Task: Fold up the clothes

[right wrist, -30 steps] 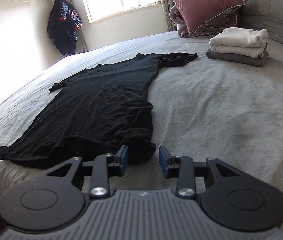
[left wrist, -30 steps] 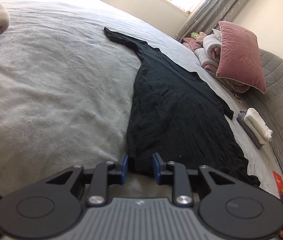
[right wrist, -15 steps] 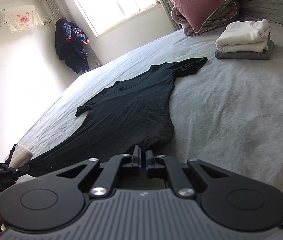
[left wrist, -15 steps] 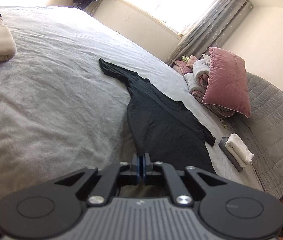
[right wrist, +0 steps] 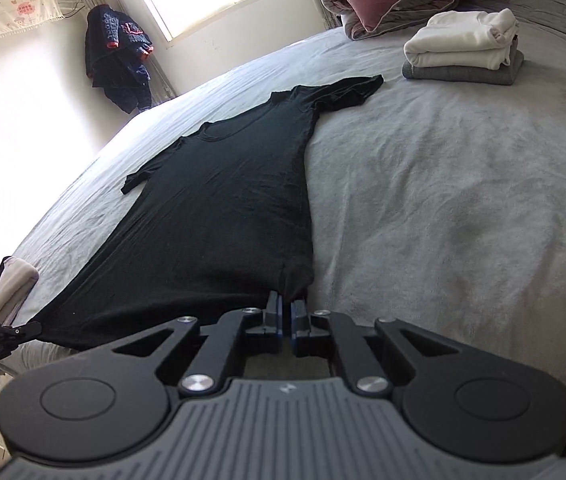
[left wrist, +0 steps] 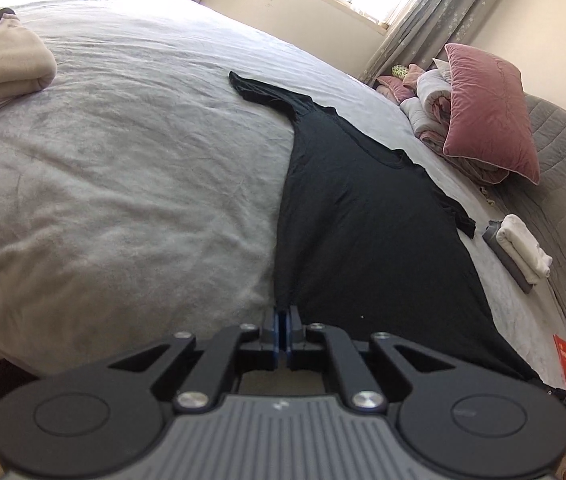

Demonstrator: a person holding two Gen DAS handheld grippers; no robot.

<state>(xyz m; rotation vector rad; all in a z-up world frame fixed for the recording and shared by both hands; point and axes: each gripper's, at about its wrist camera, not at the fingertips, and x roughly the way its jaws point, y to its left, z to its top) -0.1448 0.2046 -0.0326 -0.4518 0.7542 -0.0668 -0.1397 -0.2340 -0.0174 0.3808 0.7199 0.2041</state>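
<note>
Bed (left wrist: 103, 184) edge; black shirt (left wrist: 363, 220) hem between fingers (left wrist: 271, 322)

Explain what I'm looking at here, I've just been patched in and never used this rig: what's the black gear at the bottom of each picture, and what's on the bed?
There is no robot arm. A person holds a two-finger tool in each hand, and each tool carries a wide-angle camera that looks forward along its fingers, so the black gear at the bottom is the tool itself.

In the left wrist view, the left gripper is shut on one bottom corner of the black T-shirt. In the right wrist view, the right gripper is shut on the other bottom corner. The shirt lies spread on the grey bed, collar away from the tools.

Also on the bed: a folded stack of white and grey clothes, a pink pillow on rolled bedding, and a beige folded item.
</note>
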